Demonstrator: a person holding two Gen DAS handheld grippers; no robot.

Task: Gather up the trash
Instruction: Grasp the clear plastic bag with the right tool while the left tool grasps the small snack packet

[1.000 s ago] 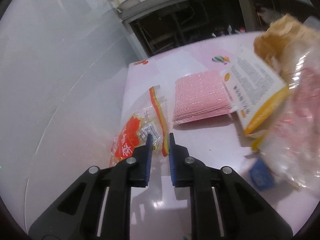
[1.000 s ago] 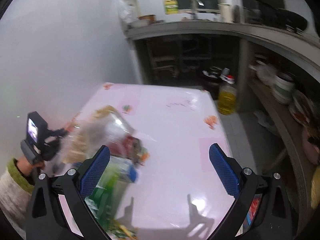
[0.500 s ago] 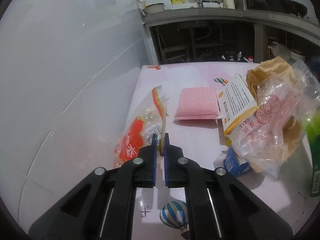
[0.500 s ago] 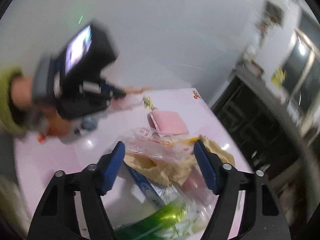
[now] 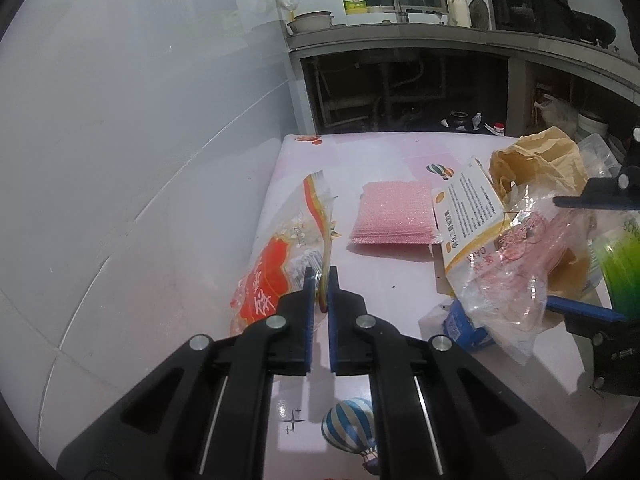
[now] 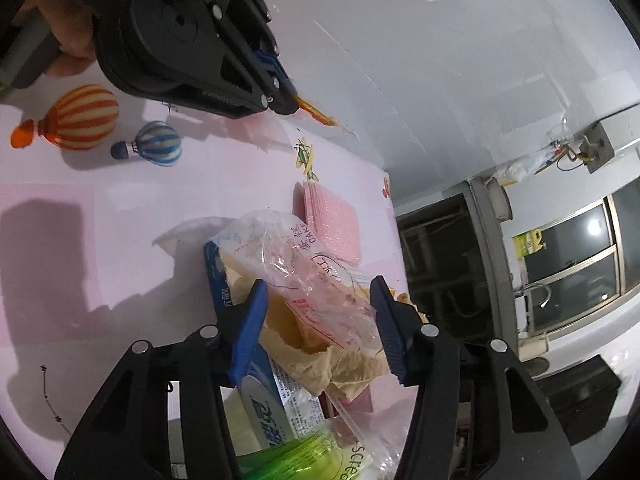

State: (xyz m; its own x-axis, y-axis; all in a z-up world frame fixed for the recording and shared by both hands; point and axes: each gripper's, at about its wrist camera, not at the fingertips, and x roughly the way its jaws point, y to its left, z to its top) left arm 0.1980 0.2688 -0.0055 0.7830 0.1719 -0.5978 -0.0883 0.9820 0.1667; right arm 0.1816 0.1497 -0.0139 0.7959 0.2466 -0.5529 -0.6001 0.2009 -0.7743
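Moved: right gripper [image 6: 318, 326] swung over from the bare table side and now straddles the trash pile, blue pads either side of it.
Right claw: jaws wide apart, gripping nothing yet.
Left gripper [image 5: 319, 282]: pinched tight on the edge of the red-and-clear snack wrapper [image 5: 280, 264], left of centre in its view.
Trash pile: clear plastic bag [image 6: 316, 276], crumpled brown paper [image 6: 340, 364], blue carton [image 6: 264, 404], lower middle of the right view.
Other stuff: pink sponge cloth [image 5: 390, 214] flat on the pink balloon-print table [image 5: 400, 280], beside the pile.
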